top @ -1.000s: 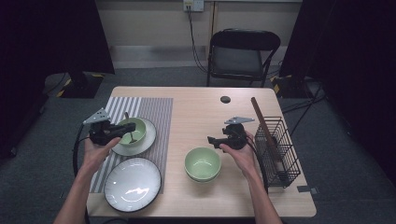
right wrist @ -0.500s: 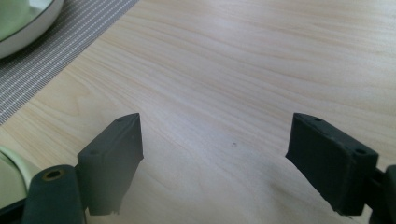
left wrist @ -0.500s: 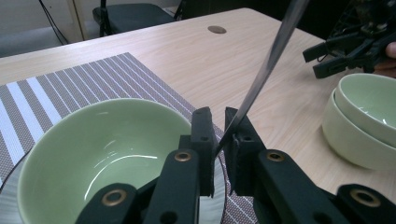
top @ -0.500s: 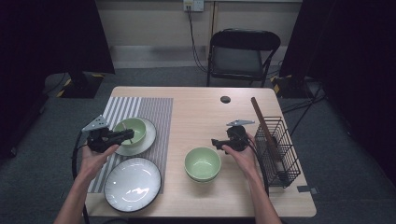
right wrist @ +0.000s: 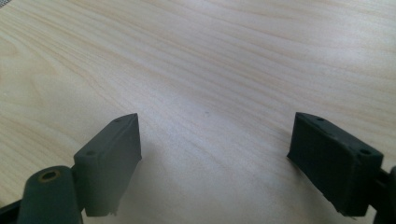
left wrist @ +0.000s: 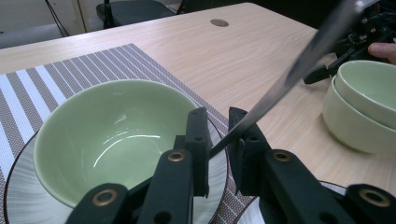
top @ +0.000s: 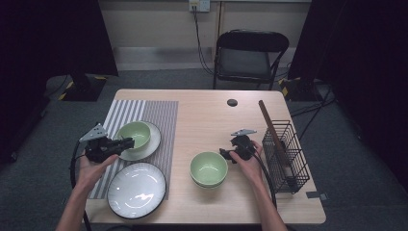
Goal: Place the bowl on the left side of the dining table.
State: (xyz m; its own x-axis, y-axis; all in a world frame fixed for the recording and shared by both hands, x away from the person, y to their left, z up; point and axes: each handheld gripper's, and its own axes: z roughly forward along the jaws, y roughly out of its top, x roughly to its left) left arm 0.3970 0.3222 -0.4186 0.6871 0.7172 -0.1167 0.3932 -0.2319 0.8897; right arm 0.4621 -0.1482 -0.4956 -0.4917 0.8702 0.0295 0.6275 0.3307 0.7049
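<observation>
A green bowl [top: 134, 134] [left wrist: 112, 135] sits on a white plate [top: 153, 144] on the striped placemat [top: 144, 113]. My left gripper [top: 129, 142] [left wrist: 217, 140] is level just left of the bowl. Its jaws have just been opening and stand a narrow gap apart. The end of a thin shiny metal strip [left wrist: 289, 74] lies in that gap and slants up to the right. Two stacked green bowls [top: 208, 168] [left wrist: 364, 102] stand mid-table. My right gripper [top: 226, 153] [right wrist: 215, 154] hangs open just right of them, over bare wood, with nothing between its jaws.
A large white plate [top: 137, 189] lies at the near left, half on the placemat. A black wire rack [top: 285, 156] with a long wooden stick [top: 270, 126] stands at the right edge. A small black disc [top: 232, 102] lies at the far side, and a folding chair [top: 250, 53] stands beyond the table.
My left gripper has drawn back a little from the bowl on the plate toward the near edge. My right gripper has sunk toward the table beside the stacked bowls.
</observation>
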